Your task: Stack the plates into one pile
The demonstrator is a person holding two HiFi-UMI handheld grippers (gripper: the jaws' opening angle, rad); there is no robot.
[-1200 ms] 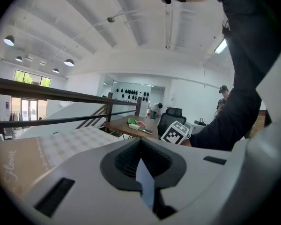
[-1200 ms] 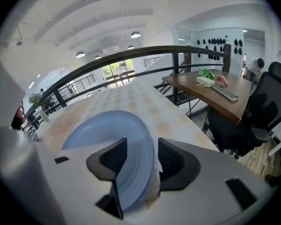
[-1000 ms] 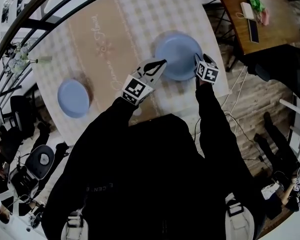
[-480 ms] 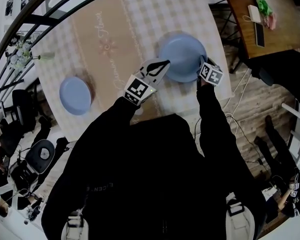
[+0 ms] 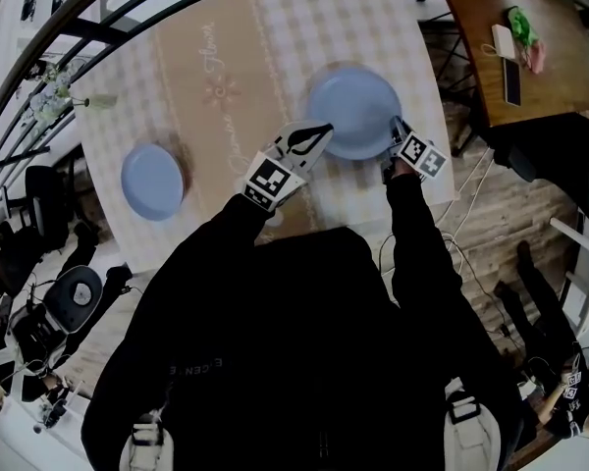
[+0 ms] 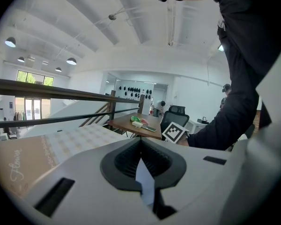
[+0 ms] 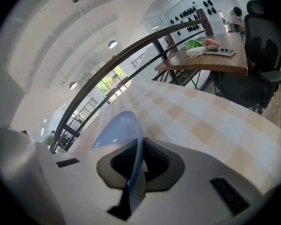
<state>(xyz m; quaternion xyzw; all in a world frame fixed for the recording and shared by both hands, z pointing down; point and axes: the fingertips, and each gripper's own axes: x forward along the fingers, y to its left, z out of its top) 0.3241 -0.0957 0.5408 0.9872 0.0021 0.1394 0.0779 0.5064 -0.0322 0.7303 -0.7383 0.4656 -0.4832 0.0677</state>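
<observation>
right gripper point(image 5: 397, 129) is on the near-right rim of the large blue plate point(image 5: 351, 106); jaws have just been closing and are now pinched on that rim, which the right gripper view shows running edge-on between the pads point(image 7: 152, 161); rim grip makes sense, since the edge is the only part a two-jaw tool can bite on a flat plate

left gripper point(image 5: 319, 128) sits just beside the plate's near-left edge; jaws together, nothing between them that I can see; looks parked, maybe ready to steady the plate

small blue plate point(image 5: 152, 181) is well apart, on the left side of the checked table point(image 5: 226, 57); nothing stacked yet

my read: step in hand is the pickup of the large plate; if it travels to the small one, large lands on small, a wobbly pile; single-edge pinch also lets the plate droop or slip when it lifts
</observation>
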